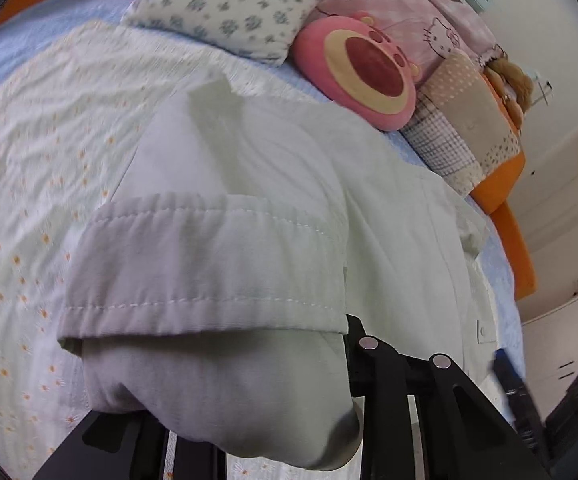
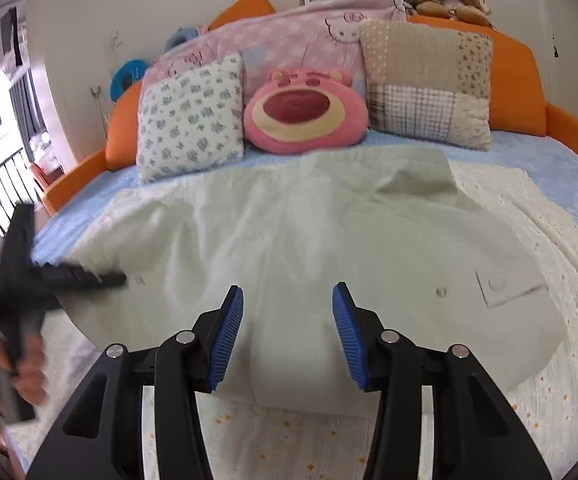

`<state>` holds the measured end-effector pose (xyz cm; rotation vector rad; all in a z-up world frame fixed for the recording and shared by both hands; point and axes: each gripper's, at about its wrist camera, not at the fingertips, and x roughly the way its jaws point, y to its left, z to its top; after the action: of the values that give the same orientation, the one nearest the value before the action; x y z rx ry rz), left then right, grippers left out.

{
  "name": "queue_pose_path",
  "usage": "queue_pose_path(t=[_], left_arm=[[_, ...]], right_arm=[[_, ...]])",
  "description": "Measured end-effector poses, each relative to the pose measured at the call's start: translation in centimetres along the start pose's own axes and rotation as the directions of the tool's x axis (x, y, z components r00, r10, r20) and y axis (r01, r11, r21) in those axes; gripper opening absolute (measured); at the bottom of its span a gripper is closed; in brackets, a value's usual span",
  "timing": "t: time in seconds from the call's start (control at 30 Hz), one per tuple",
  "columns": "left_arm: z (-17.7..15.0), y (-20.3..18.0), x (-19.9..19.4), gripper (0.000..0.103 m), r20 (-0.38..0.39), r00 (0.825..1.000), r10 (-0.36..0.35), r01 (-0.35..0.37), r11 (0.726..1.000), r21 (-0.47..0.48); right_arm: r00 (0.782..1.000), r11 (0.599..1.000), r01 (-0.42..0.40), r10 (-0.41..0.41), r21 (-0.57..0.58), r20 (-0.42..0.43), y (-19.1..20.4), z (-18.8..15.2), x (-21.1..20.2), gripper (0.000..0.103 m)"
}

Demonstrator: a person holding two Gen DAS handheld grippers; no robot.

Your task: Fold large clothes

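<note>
White cloth fills most of both views: a big shirt (image 2: 289, 232) lies spread on a thin blanket with small orange flowers (image 2: 549, 360), on top of a blue bed (image 2: 549, 152). The shirt reaches from near the pillows down to just in front of the right tool. A button (image 2: 441, 291) and a small pocket flap (image 2: 509, 282) show on its right part.

The right tool (image 2: 288, 332) hangs just above the shirt's near edge and points toward the head of the bed. Its two blue pads (image 2: 227, 340) stand wide apart with nothing between them.

The left tool (image 1: 281, 392) is lifted and tilted. A sleeve (image 1: 209, 260) with a stitched hem is draped over its front and hides the left finger and the tips. You can see only the black right finger and its two silver bolts. The sleeve bunches down between the fingers, but I cannot tell if the tool is pinching it or only carrying it. In the right view this tool (image 2: 49, 276) is a black blur at the left edge, lying sideways over the shirt's left side, and a hand (image 2: 29, 364) grips its handle from below.

At the head of the bed sit a flowered pillow (image 2: 191, 116), a pink bear cushion (image 2: 305, 110) and a patchwork pillow (image 2: 427, 80), with a pink quilt (image 2: 289, 40) behind them.
</note>
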<state>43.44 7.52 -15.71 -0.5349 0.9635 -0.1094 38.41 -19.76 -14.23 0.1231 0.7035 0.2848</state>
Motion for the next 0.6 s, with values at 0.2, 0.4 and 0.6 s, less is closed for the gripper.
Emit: queue_pose_path(t=[0.2, 0.4, 0.6], left_arm=[[0.8, -1.8, -0.4, 0.029, -0.006, 0.999, 0.051, -0.051, 0.998, 0.024], [0.7, -1.9, -0.1, 0.029, -0.012, 0.997, 0.075, -0.075, 0.997, 0.025], [0.6, -2.9, 0.1, 0.029, -0.015, 0.995, 0.102, -0.101, 0.994, 0.051]], right_arm=[[1.0, 1.0, 0.022, -0.022, 0.005, -0.012, 0.0, -1.4, 0.4, 0.016], [0.999, 0.999, 0.032, -0.031, -0.021, 0.041, 0.8, -0.9, -0.8, 0.016], [0.992, 0.996, 0.039, -0.048, -0.078, -0.118, 2.0, -3.4, 3.8, 0.016]])
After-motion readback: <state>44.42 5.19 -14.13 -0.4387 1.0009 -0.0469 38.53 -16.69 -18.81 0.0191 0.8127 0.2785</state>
